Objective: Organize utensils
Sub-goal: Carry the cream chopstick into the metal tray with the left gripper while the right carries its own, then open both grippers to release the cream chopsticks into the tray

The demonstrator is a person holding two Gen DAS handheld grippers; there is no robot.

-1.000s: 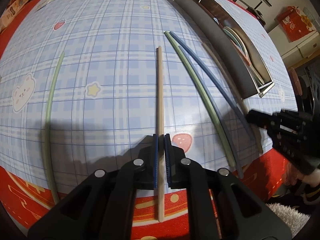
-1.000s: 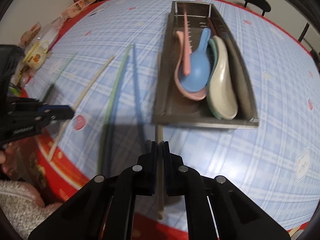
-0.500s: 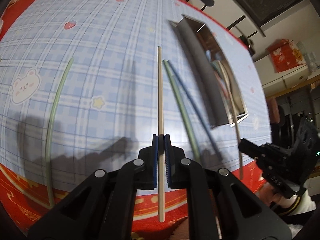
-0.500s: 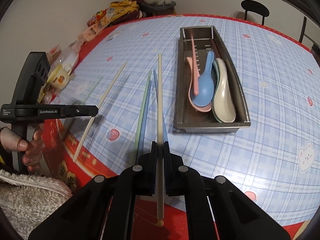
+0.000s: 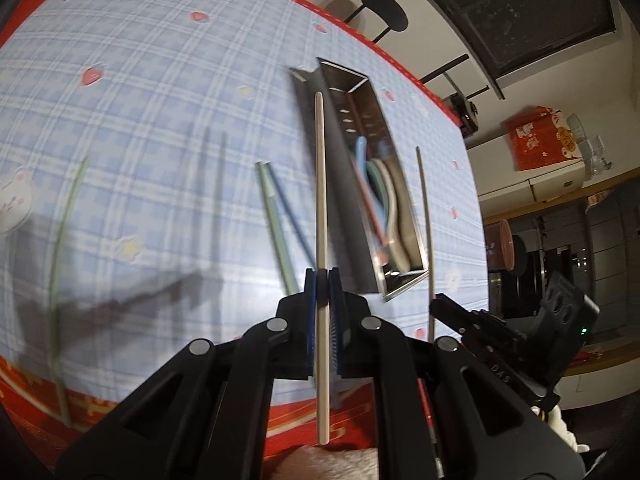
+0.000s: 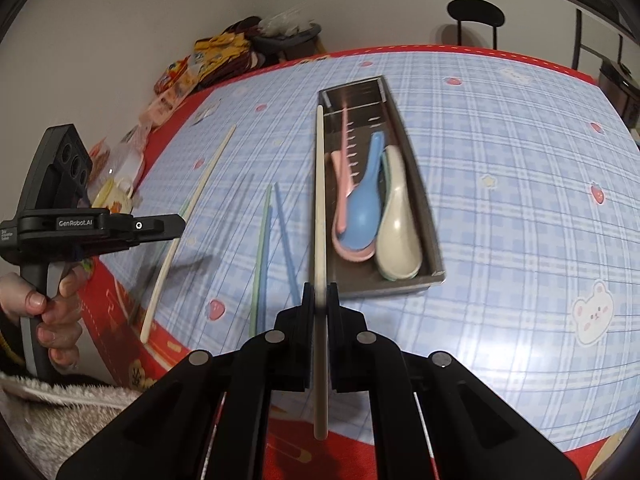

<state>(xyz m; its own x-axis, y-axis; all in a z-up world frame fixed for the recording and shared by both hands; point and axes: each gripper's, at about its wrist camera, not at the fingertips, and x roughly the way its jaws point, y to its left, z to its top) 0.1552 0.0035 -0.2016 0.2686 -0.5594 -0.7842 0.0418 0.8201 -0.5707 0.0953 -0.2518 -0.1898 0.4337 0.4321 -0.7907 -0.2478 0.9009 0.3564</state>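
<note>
My left gripper (image 5: pixel 321 280) is shut on a cream chopstick (image 5: pixel 321 184) and holds it above the table, pointing at the steel tray (image 5: pixel 340 168). My right gripper (image 6: pixel 320 292) is shut on a second cream chopstick (image 6: pixel 320 200), held above the tray's (image 6: pixel 434 264) left wall. The tray holds a pink spoon (image 6: pixel 344 152), a blue spoon (image 6: pixel 366 208) and a cream spoon (image 6: pixel 398 236). A green chopstick (image 6: pixel 262 248) and a blue chopstick (image 6: pixel 286 236) lie on the table left of the tray. Another green chopstick (image 5: pixel 60 236) lies far left.
The table has a blue plaid cloth (image 6: pixel 520 184) with a red border. Snack packets (image 6: pixel 216 56) and a cup (image 6: pixel 110 196) sit at its far left edge. A black stool (image 6: pixel 474 12) stands behind the table. The left gripper (image 6: pixel 176 224) shows in the right wrist view.
Both grippers have risen and lifted their cream chopsticks off the table. Both have swung towards the steel tray.
</note>
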